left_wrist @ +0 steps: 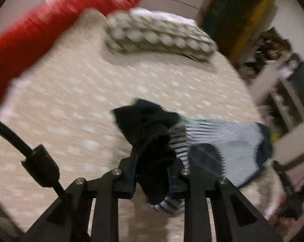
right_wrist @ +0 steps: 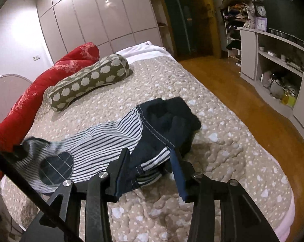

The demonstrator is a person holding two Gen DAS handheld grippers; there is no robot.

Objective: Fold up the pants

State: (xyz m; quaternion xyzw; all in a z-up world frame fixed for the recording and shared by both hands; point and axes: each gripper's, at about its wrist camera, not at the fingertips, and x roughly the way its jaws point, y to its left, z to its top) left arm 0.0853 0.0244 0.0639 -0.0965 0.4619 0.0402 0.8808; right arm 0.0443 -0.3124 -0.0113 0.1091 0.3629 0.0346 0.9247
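Observation:
The pants are small, white with navy stripes, with navy cuffs and a round navy knee patch, and lie crumpled on the bed. My left gripper is shut on a dark navy end of the pants and holds it above the bed; the striped leg trails to the right. This view is motion-blurred. My right gripper is open, its fingers either side of the navy waist part, low over the bed.
The bed has a beige spotted quilt. A red bolster and a green spotted bolster lie at its far side. The bed's right edge drops to a wooden floor; white shelves stand beyond.

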